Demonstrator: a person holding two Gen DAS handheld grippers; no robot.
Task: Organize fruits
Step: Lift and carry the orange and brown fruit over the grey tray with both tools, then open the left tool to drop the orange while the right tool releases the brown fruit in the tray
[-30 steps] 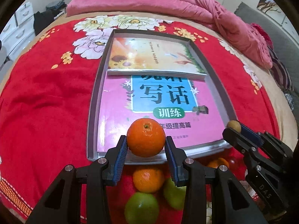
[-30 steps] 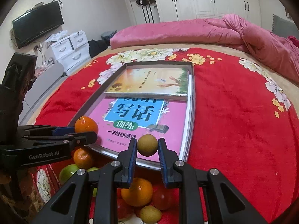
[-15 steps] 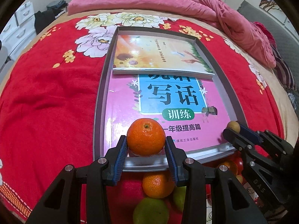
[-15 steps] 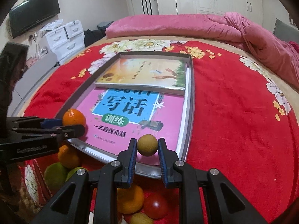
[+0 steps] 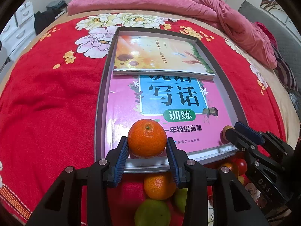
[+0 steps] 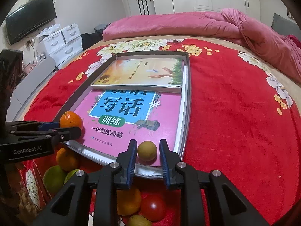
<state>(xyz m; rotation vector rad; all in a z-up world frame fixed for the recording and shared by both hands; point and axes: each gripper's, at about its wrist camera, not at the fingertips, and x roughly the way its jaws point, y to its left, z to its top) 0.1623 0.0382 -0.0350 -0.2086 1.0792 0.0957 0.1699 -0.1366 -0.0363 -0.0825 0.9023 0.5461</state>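
My left gripper [image 5: 147, 146] is shut on an orange mandarin [image 5: 147, 137] over the near edge of a grey tray [image 5: 102, 98]; the mandarin also shows in the right wrist view [image 6: 71, 120]. My right gripper [image 6: 147, 151] is open around a small yellow-brown fruit [image 6: 147, 150] that rests on the pink book [image 6: 169, 116] at the tray's near right corner; its fingers stand apart from it. Several loose fruits lie on the red blanket in front of the tray: an orange [image 5: 159, 185], green ones [image 5: 152, 213], a red one [image 6: 153, 206].
The tray holds a pink book [image 5: 124, 113] and a yellow sunflower book [image 5: 160, 55] lying on top of it at the far end. A pink duvet [image 5: 225, 15] is bunched at the back right. White drawers [image 6: 62, 41] stand beside the bed at left.
Both grippers moved forward over the tray's near edge. The right gripper's fingers have opened off the small yellow-brown fruit, which now sits on the pink book. The left still grips the mandarin.
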